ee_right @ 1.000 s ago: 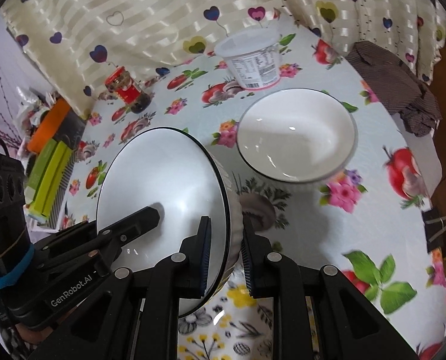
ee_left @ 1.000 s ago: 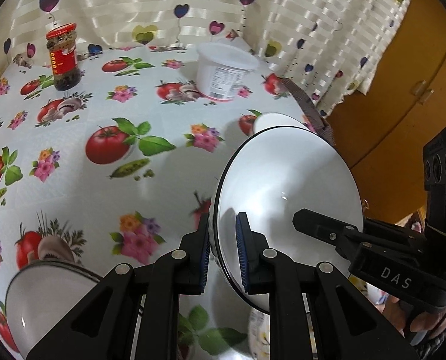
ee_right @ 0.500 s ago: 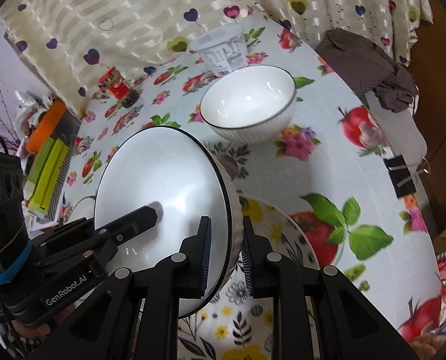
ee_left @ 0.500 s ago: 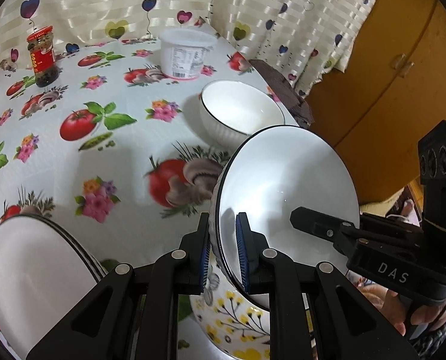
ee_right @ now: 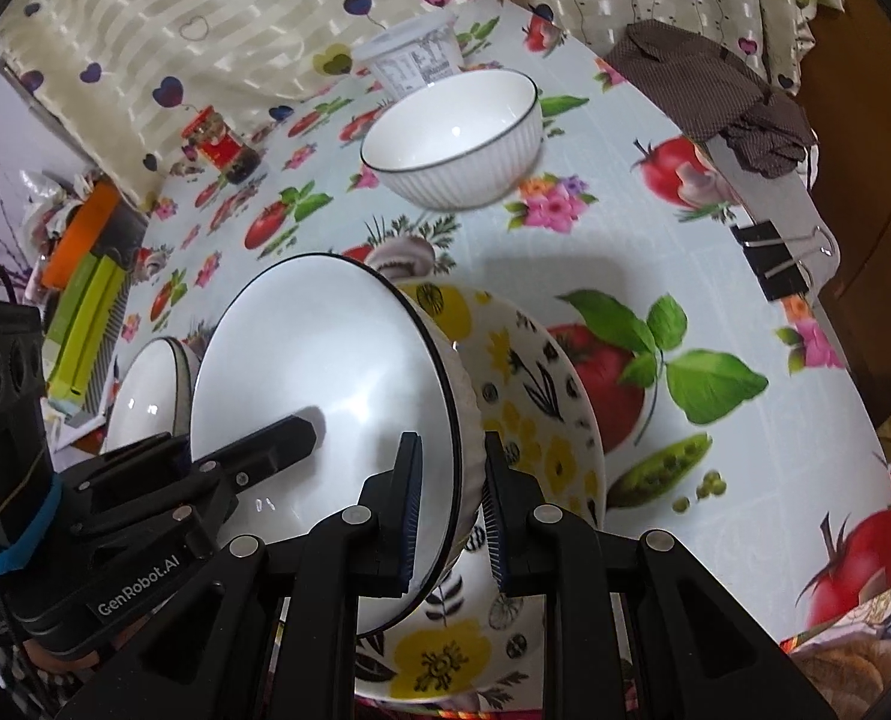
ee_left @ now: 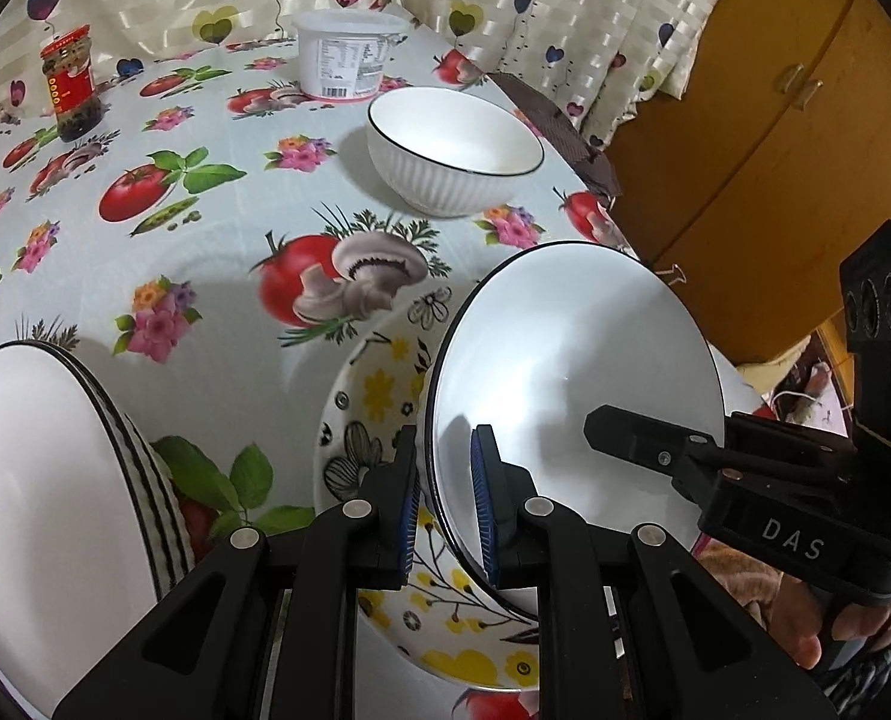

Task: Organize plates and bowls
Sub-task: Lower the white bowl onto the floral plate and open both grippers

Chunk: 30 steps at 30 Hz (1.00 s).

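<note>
You've got one white bowl pinched by both claws: left claw clamps its rim on one side, right claw clamps the opposite side, pads tight on the wall. Bowl's tilted, hanging right over the flowered plate w/ yellow blooms, near the desk edge; can't tell if it touches the plate.

Around you: a second white ribbed bowl sits upright further back on the desk, well apart from the plate. Behind it a white plastic tub, and a red-label jar off to the far left. Stack of white bowls close on your left, just beside the plate. Brown cloth and a black binder clip sit at the desk's right edge. Green and orange boxes lie beyond the left edge.
</note>
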Available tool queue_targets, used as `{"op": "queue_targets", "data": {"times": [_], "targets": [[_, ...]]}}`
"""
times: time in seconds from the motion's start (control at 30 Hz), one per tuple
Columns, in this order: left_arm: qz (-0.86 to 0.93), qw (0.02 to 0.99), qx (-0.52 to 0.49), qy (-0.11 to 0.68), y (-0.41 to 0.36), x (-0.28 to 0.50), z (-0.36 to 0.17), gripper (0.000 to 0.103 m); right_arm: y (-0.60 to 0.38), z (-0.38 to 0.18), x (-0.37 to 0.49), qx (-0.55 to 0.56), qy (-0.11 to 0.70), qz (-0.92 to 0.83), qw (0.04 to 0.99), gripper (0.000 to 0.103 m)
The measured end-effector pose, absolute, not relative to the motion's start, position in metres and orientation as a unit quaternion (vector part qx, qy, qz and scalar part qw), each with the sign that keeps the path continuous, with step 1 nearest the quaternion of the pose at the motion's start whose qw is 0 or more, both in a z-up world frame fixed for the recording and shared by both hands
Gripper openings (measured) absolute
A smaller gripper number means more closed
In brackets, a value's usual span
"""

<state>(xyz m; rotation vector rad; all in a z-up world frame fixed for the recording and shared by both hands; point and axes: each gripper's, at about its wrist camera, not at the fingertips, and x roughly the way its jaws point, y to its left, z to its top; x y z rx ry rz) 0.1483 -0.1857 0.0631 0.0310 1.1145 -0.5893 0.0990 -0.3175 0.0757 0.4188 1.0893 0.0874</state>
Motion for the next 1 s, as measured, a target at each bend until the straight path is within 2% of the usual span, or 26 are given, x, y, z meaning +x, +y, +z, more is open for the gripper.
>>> {"op": "queue_targets", "data": {"times": [0.5, 1.0], "targets": [[-0.268, 0.800, 0.036, 0.535, -0.192, 0.135, 0.051, 0.017, -0.321, 0.067, 0.092, 0.202, 0.521, 0.039, 0.828, 0.019], [-0.268, 0.796, 0.029, 0.542, -0.190, 0.135, 0.049, 0.017, -0.309, 0.069, 0.090, 0.145, 0.514, 0.024, 0.845, 0.020]]}}
